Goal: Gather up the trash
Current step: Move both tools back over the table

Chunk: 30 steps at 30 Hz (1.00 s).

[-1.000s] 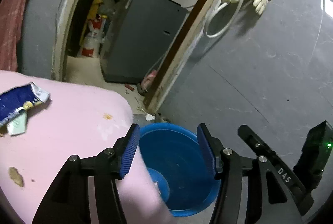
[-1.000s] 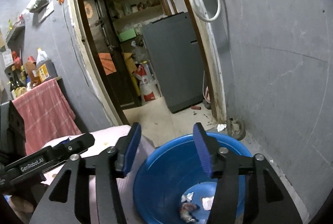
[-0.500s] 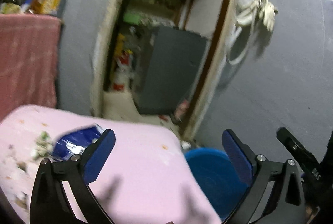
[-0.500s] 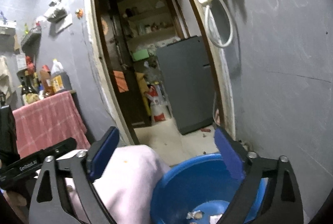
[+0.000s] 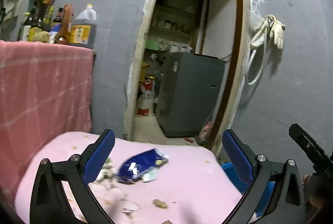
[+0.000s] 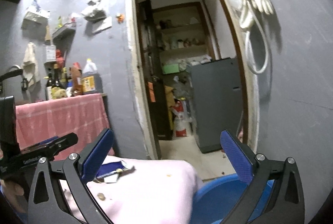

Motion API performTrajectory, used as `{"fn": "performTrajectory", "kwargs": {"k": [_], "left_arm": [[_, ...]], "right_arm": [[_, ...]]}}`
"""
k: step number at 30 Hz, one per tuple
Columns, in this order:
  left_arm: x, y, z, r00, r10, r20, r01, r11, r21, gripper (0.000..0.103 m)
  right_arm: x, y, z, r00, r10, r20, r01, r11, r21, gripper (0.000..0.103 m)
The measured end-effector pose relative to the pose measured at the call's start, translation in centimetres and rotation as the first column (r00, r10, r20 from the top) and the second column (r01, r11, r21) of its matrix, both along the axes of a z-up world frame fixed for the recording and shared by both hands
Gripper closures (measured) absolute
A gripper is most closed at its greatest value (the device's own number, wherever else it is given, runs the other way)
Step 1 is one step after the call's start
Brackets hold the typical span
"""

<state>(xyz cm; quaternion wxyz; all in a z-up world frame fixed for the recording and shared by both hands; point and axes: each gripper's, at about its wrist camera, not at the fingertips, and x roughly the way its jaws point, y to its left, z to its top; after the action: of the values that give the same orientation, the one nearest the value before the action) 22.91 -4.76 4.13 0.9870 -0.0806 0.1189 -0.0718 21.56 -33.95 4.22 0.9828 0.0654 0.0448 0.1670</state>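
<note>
Blue wrapper [image 5: 141, 163] between spread left tongs [image 5: 168, 159]

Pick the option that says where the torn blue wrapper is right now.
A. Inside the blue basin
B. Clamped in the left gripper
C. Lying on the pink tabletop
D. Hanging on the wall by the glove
C: the blue wrapper lies flat on the pink tabletop among scraps, ahead of the open, empty left gripper, and the blue basin sits beside the table.

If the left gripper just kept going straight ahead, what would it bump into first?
Probably the blue wrapper lying on the pink table, right between the open left gripper's fingers. It points only slightly downward, though, so it might pass over it towards the doorway; depth is unclear.
</note>
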Motion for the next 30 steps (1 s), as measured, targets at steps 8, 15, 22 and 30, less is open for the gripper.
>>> {"fn": "performTrajectory", "kwargs": {"k": [8,15,22,30], "left_arm": [[-1.6,5.1,0.1,0.997,0.074,0.020,-0.074,0.997,0.032,0.002],[-2.5,8.9,-1.6,0.991,0.136,-0.008,-0.135,0.989,0.061,0.002],[-1.6,11.2,-4.4,0.982,0.142,-0.128,-0.130,0.986,0.101,0.002],[0.0,10.9,-7.1,0.957,0.106,-0.270,-0.066,0.986,0.152,0.002]], "right_arm": [[0.1,4.1,-0.5,0.998,0.059,-0.002,-0.059,0.997,-0.052,0.000],[0.8,7.0,-2.0,0.991,0.110,-0.072,-0.117,0.988,-0.105,0.000],[1.9,9.4,-3.4,0.976,0.138,-0.166,-0.165,0.973,-0.164,0.000],[3.7,11.4,-5.6,0.938,0.150,-0.314,-0.227,0.947,-0.225,0.000]]}}
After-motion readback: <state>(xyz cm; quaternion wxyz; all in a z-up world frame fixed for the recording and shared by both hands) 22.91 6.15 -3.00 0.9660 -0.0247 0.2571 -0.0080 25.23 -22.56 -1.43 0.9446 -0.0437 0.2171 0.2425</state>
